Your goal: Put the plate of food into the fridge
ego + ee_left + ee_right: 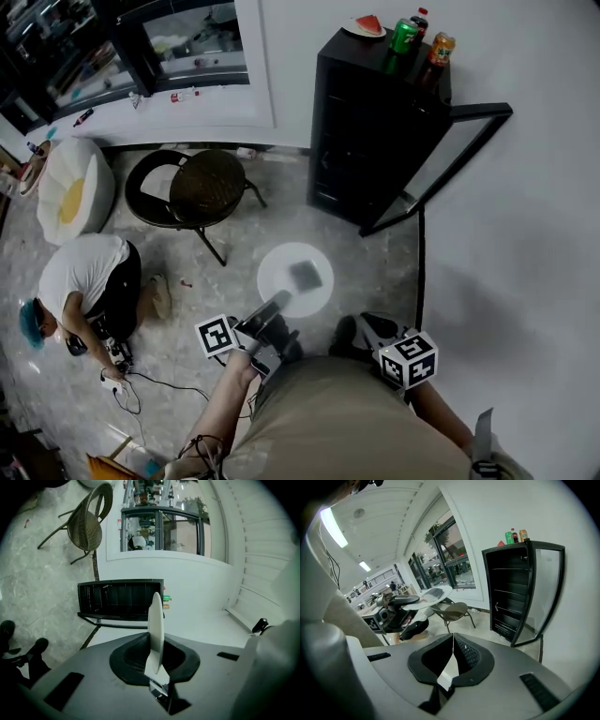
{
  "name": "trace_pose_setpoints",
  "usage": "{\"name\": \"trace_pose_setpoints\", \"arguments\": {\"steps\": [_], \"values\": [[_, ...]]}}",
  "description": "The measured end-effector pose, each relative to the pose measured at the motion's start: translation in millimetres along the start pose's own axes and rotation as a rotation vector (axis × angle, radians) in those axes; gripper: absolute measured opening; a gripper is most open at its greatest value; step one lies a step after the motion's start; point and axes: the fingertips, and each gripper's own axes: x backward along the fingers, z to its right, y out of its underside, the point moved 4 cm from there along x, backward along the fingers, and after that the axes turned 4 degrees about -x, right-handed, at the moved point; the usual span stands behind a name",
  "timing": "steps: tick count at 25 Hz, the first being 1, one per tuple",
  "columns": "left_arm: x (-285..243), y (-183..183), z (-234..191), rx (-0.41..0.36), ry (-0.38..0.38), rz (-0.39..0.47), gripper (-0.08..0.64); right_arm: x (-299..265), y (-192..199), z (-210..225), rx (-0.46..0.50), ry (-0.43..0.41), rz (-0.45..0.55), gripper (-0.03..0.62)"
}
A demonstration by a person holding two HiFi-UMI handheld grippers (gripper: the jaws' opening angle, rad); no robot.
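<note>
My left gripper (pixel 275 307) is shut on the near rim of a white plate (pixel 295 272) that carries a grey piece of food (pixel 306 274). In the left gripper view the plate (pixel 155 620) stands edge-on between the jaws of the left gripper (pixel 157 663). Ahead stands the black fridge (pixel 370 122), its glass door (pixel 450 159) swung open to the right and its shelves (pixel 508 595) bare. My right gripper (pixel 361 330) hangs beside the plate, jaws together on nothing; the right gripper (pixel 452 639) points toward the fridge. The left gripper (pixel 389 606) with the plate (pixel 429 594) also shows in the right gripper view.
On the fridge top sit a plate with a watermelon slice (pixel 366 26), a green can (pixel 404 36), a bottle (pixel 420 21) and an orange can (pixel 441 47). A wicker chair (pixel 202 187) and an egg-shaped cushion (pixel 70 192) stand to the left. A person (pixel 89 281) crouches by cables on the floor.
</note>
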Motion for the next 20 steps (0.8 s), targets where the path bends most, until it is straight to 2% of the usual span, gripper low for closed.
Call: {"name": "trace_pose_setpoints", "arguments": {"steps": [6,15,20], "values": [[-33.5,12.2,6.5,-0.025,-0.032,0.023,0.035,3.3,-7.4,39.3,-0.015,-0.051,-0.002,0.023],[-70.2,31.9,16.4,-0.059,-0.040,0.102,0.035,2.3,-24.3,88.0,0.023,-0.147,0.010,0.023],[-90.5,37.7,14.6,-0.083,-0.066,0.137,0.035,-1.8,-33.9,114.9,0.004,-0.170,0.037,0.023]]}}
